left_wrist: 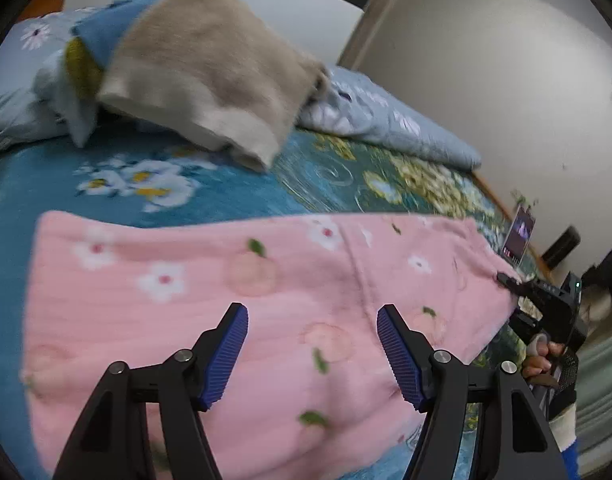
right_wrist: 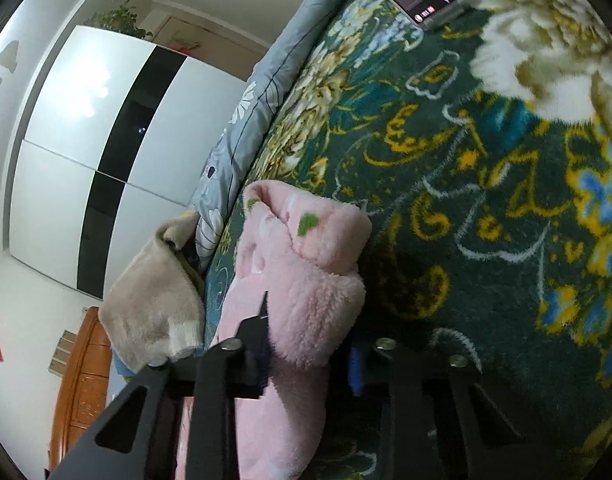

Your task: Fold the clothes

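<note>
A pink fleece garment [left_wrist: 234, 300] with white flowers lies spread flat on the bed's floral blanket [left_wrist: 234, 184]. My left gripper [left_wrist: 311, 354] is open and empty, hovering just above the garment's middle. My right gripper [right_wrist: 309, 340] is shut on the pink garment's thick edge [right_wrist: 302, 264] and holds it bunched above the blanket [right_wrist: 485, 200]. In the left wrist view the right gripper [left_wrist: 505, 278] shows at the garment's right corner.
A beige folded garment [left_wrist: 210, 68] rests on a blue pile at the back, beside a grey-blue quilt [left_wrist: 385, 120]. A phone [left_wrist: 519, 238] stands at the bed's right edge. A white wardrobe [right_wrist: 86, 152] and wooden headboard [right_wrist: 82, 376] lie beyond.
</note>
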Motion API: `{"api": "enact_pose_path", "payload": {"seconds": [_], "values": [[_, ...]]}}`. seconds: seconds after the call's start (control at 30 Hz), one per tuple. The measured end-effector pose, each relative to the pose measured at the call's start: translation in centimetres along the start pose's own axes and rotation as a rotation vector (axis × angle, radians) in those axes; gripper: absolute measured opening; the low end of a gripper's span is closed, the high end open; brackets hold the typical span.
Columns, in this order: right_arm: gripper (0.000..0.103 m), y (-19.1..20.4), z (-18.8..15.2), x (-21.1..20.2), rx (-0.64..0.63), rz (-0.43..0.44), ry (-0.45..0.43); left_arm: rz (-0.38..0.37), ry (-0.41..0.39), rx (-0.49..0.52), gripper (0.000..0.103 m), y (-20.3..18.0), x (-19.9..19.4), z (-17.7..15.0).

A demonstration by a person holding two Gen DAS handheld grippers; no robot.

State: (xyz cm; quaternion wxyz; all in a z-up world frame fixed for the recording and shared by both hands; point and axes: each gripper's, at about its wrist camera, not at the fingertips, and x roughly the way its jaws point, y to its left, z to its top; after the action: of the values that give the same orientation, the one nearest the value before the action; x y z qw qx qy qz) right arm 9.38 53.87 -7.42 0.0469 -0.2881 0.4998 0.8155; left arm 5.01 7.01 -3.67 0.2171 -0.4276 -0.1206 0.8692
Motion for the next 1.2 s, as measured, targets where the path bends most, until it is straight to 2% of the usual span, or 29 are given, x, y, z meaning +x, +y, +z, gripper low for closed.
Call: {"api": "enact_pose_path", "payload": {"seconds": [0.17, 0.43, 0.6, 0.77, 0.87, 1.07, 1.17, 1.2], "values": [[0.022, 4.0, -0.7, -1.7, -0.089, 0.016, -0.025, -0.002, -0.058, -0.055, 0.071, 3.1, -3.0, 0.4], [0.022, 16.6, -4.6, -3.2, -0.429, 0.063, -0.014, 0.006, -0.142, -0.155, 0.071, 8.2, -7.4, 0.2], [0.022, 24.9, -10.2, -2.7, -0.689, 0.141, 0.036, 0.048, -0.192, -0.238, 0.071, 12.0, -9.9, -0.9], [0.022, 31.6, -19.6, -1.7, -0.98, 0.24, 0.141, 0.094, -0.227, -0.319, 0.071, 15.8, -12.0, -2.2], [0.022, 32.0, -26.1, 1.2, -1.072, 0.25, 0.258, 0.11, -0.234, -0.363, 0.071, 17.6, -12.5, -3.2], [0.022, 28.5, -34.7, 6.4, -1.198, 0.135, 0.441, 0.059, -0.211, -0.399, 0.071, 19.2, -12.4, -4.7], [0.029, 27.3, -36.7, 6.1, -1.259, 0.107, 0.431, -0.028, -0.186, -0.404, 0.071, 19.0, -11.5, -4.8], [0.036, 27.1, -37.0, 5.7, -1.279, 0.119, 0.436, -0.061, -0.178, -0.405, 0.071, 18.8, -11.1, -4.9]]}}
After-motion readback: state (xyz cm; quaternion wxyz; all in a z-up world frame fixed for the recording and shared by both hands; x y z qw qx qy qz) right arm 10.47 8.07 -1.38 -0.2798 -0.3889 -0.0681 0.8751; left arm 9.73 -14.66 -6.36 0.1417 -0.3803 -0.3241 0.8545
